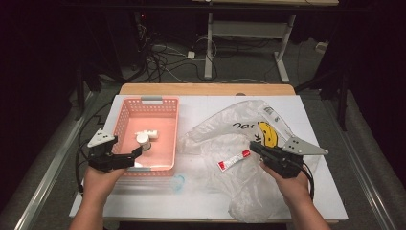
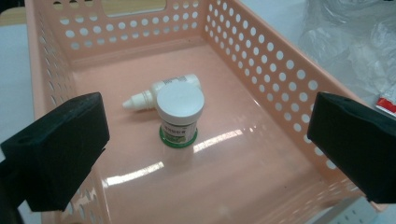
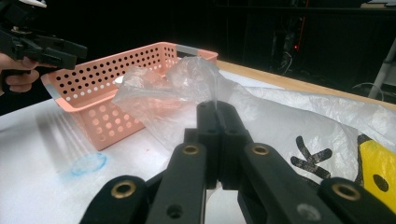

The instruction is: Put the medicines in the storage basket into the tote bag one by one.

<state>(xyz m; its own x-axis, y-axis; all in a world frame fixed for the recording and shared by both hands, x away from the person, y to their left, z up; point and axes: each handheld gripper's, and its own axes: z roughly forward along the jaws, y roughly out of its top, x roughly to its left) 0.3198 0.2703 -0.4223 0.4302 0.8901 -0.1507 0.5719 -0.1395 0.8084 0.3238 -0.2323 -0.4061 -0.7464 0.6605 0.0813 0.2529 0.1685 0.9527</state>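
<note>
The plastic bag [image 1: 249, 143] sprawls right of the basket [image 1: 125, 120]; limp, light, slippery, so a bunched fold suits; the right gripper [image 3: 217, 109] pinches film; the left gripper [image 2: 205, 154], wide open, empty, hovers at the basket's seven o'clock.

Red-white tube [image 1: 234, 160] lying flat, mid-right of white tabletop [image 1: 206, 203]; clear blue-tinted round lid [image 1: 177, 182] near front edge; wood strip [image 1: 206, 89] at far edge; floor behind: tangled cables [image 1: 163, 62], grey desk frame [image 1: 249, 28].
</note>
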